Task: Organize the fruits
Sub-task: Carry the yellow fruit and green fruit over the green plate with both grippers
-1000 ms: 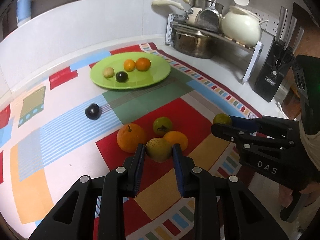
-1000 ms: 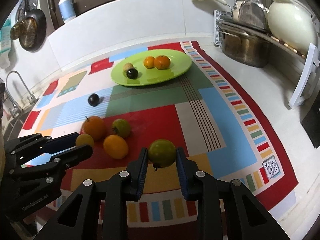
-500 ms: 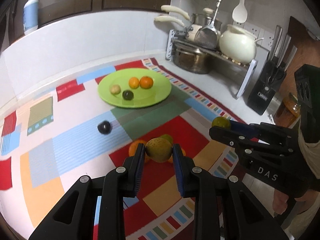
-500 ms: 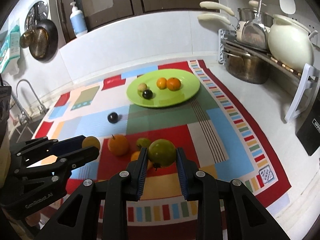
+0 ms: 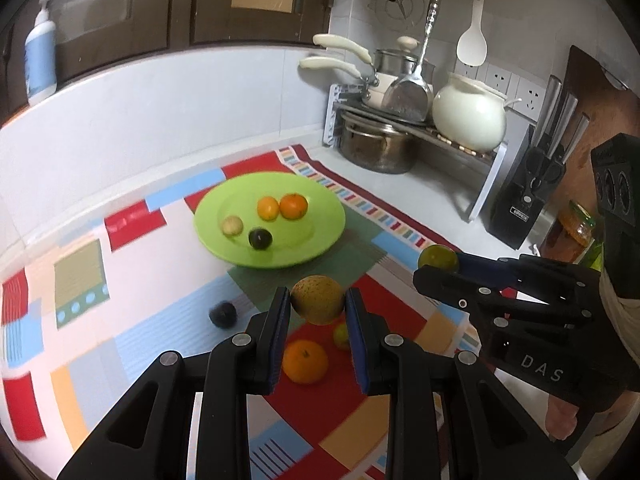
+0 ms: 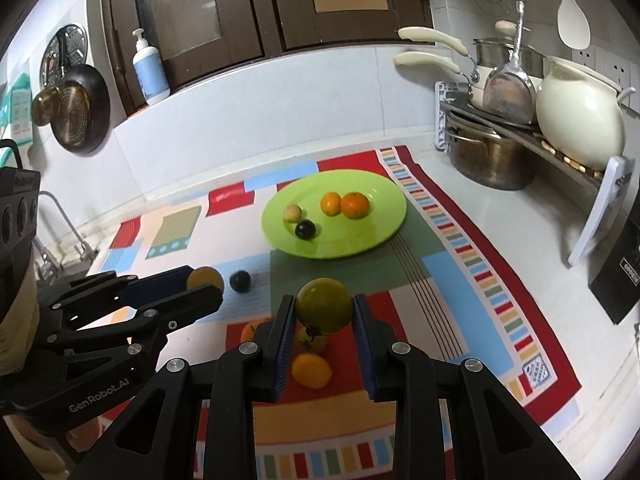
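My left gripper (image 5: 317, 308) is shut on a speckled yellow-brown fruit (image 5: 317, 299) and holds it high above the mat. My right gripper (image 6: 323, 312) is shut on a green fruit (image 6: 324, 310), also raised; it shows in the left wrist view (image 5: 438, 258). A green plate (image 5: 316, 236) at the back holds two oranges (image 5: 293, 206), a pale fruit (image 5: 232, 225) and a dark fruit (image 5: 260, 238). On the mat below lie an orange (image 5: 305, 361), a small green fruit (image 5: 340, 336), a yellow fruit (image 6: 311, 370) and a dark plum (image 5: 222, 313).
A colourful patchwork mat (image 6: 460, 264) covers the counter. At the back right stand a rack with a steel pot (image 5: 376, 148), pans and a cream pot (image 5: 468, 118), and a knife block (image 5: 528, 200). A soap bottle (image 6: 150, 72) stands on the ledge; a sink tap (image 6: 60, 224) is at left.
Both grippers have risen higher above the mat with their fruits held; the plate and loose fruits now look farther below.
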A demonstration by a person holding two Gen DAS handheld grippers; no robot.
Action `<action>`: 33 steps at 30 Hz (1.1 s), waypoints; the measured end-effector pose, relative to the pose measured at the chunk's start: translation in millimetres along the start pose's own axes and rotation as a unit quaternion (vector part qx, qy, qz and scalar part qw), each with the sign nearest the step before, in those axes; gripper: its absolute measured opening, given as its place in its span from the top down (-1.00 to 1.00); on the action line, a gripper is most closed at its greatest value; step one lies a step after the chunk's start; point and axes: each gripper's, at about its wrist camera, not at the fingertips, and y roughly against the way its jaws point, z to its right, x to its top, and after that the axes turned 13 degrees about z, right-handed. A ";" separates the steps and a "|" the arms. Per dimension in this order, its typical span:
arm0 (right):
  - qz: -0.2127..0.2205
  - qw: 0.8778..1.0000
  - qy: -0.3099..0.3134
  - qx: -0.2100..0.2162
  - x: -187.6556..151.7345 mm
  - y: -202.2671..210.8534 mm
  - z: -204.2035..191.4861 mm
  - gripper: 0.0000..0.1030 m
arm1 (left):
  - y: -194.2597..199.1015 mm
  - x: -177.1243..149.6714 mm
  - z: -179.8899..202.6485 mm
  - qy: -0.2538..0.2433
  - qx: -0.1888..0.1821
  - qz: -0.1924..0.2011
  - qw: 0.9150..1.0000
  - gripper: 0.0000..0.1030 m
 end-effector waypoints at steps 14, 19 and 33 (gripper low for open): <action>0.017 1.000 0.004 -0.007 43.7 -43.2 -10.0 0.43 | -41.1 42.9 -37.7 -0.011 -0.021 0.007 1.000 0.45; 0.015 1.000 0.005 -0.008 60.9 -69.1 -7.6 0.43 | -63.3 58.9 -52.3 -0.012 -0.026 0.002 1.000 0.45; -0.008 1.000 0.011 -0.012 89.6 -147.2 8.6 0.43 | -138.2 78.9 -83.6 -0.022 -0.016 -0.031 0.999 0.45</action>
